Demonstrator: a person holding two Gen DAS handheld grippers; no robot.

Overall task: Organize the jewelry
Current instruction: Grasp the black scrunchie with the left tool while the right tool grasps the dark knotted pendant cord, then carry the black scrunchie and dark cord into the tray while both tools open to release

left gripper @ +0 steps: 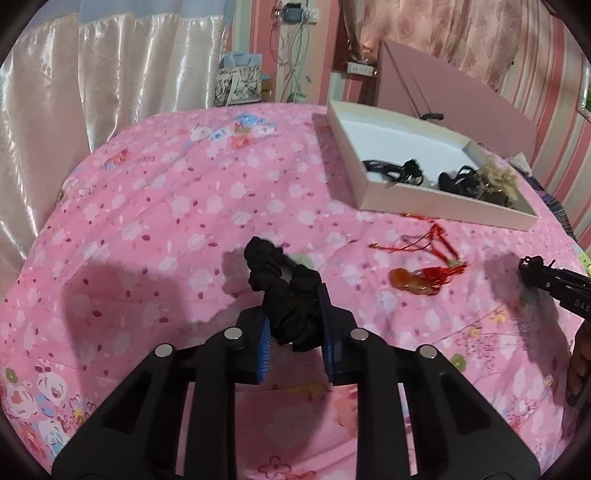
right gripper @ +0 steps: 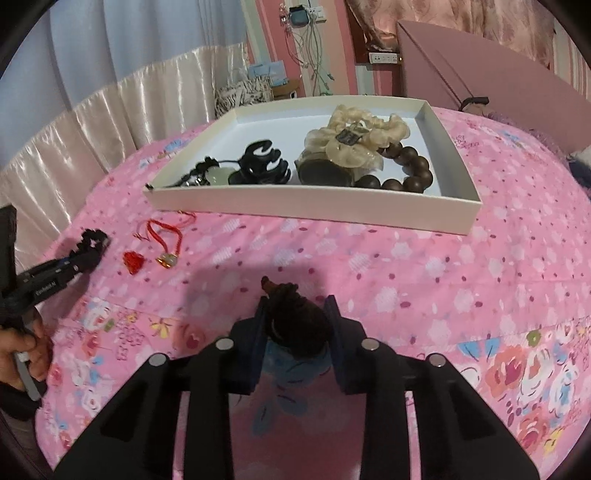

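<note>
My left gripper (left gripper: 293, 314) is shut on a black scrunchie (left gripper: 286, 291) and holds it above the pink bedspread. My right gripper (right gripper: 295, 314) is shut on a dark brown bead bracelet (right gripper: 291, 314), in front of the white box (right gripper: 306, 206). The box holds a black claw clip (right gripper: 262, 166), a cream scrunchie (right gripper: 354, 136), a brown bead bracelet (right gripper: 402, 170) and a jade pendant on black cord (right gripper: 216, 175). A red cord necklace (left gripper: 436, 243) and an amber pendant with a red tassel (left gripper: 413, 280) lie on the bed beside the box (left gripper: 443, 206).
The pink floral bedspread (left gripper: 166, 221) covers the whole work surface. The pink box lid (right gripper: 491, 70) stands upright behind the box. Satin curtains (left gripper: 92, 74) hang to the left, with cables and a socket (right gripper: 306, 22) on the back wall.
</note>
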